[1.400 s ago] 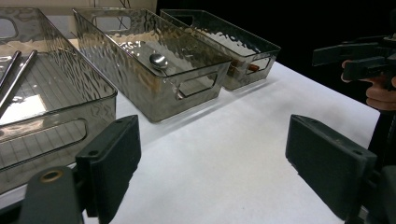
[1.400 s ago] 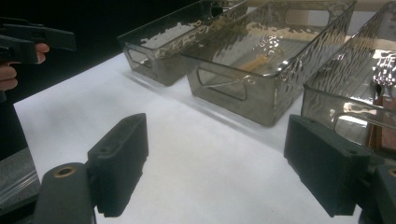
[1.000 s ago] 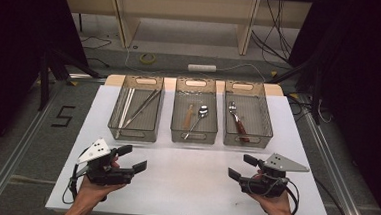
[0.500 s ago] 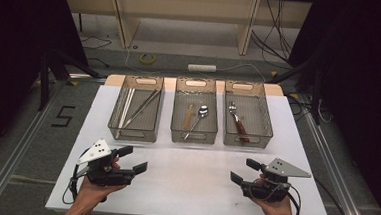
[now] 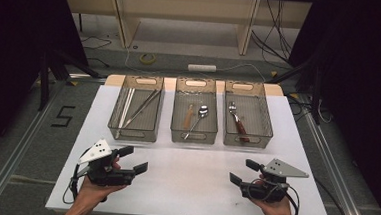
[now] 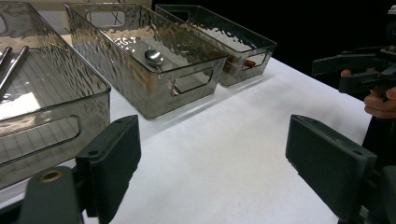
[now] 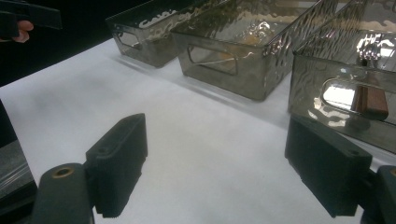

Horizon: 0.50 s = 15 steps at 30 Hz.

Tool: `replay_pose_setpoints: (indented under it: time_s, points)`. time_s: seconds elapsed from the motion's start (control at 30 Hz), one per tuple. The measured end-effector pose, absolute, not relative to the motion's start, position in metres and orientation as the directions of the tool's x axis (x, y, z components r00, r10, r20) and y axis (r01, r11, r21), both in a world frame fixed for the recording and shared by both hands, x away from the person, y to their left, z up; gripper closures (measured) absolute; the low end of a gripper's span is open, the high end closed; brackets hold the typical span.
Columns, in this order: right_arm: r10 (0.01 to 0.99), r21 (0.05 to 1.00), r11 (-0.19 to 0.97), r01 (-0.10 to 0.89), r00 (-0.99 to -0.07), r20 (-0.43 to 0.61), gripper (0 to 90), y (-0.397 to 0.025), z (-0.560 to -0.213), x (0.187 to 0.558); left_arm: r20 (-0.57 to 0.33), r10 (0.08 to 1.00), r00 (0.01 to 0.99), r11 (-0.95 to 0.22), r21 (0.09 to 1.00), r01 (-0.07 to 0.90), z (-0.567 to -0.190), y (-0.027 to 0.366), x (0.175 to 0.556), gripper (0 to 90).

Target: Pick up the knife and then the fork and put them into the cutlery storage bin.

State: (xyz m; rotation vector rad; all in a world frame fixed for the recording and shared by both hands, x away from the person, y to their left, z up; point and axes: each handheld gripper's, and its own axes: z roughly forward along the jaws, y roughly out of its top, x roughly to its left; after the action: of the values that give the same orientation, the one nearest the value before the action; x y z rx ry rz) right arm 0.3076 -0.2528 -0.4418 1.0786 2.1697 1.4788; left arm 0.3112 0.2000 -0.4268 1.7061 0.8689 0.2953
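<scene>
On the table (image 5: pixel 193 188), both claws (empty) gape.

Yellow tape roll (image 5: pixel 148 58) and white power strip (image 5: pixel 202 67) on floor; number 5 (image 5: pixel 63 116) marked.

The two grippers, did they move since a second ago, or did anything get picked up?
The right gripper slid back toward the person and a little outward, toward the table's near right corner. Its jaws are open and hold nothing. The left gripper stayed where it was, open too. The three bins and the cutlery in them did not move.
</scene>
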Motion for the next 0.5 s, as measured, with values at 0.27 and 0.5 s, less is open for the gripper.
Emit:
replay_pose_setpoints:
  time_s: [0.27,0.5]
  points:
    - [0.725,0.894,0.183,0.408,-0.67,0.158,22.3,-0.2536,-0.4408,0.3081,-0.237,0.679,0.695,-0.085,0.915,0.395,-0.4268,0.1999,0.3114,17.6]
    - [0.725,0.895,0.181,0.407,-0.67,0.158,22.3,-0.2537,-0.4407,0.3083,-0.236,0.679,0.695,-0.086,0.915,0.395,-0.427,0.2,0.3115,17.6]
